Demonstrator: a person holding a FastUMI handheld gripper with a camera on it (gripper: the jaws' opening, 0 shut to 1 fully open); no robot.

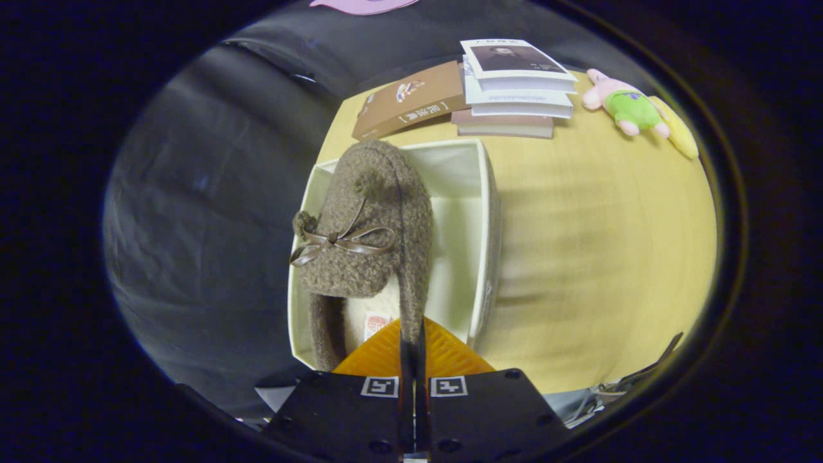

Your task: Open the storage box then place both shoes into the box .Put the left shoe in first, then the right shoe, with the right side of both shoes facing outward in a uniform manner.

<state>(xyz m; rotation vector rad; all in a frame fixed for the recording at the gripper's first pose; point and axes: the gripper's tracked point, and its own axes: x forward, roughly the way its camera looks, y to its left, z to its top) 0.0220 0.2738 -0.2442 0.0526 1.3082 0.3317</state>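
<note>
fuzzy brown shoe [373, 225] rim pinched by nearly closed jaws, above storage box [485, 212]

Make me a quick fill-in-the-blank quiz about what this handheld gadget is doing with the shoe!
1. The orange tongs are shut on the fuzzy brown ____.
2. The slipper hangs over the open white fabric ____.
3. The bow on the slipper is made of ____ ribbon.
4. The box stands on a yellow wooden table, with stacked ____ beyond it.

Missing words: slipper; box; brown; books

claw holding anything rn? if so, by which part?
Yes: the claw is shut on the brown fuzzy shoe, pinching the side wall of its heel collar, over the open storage box.
</note>
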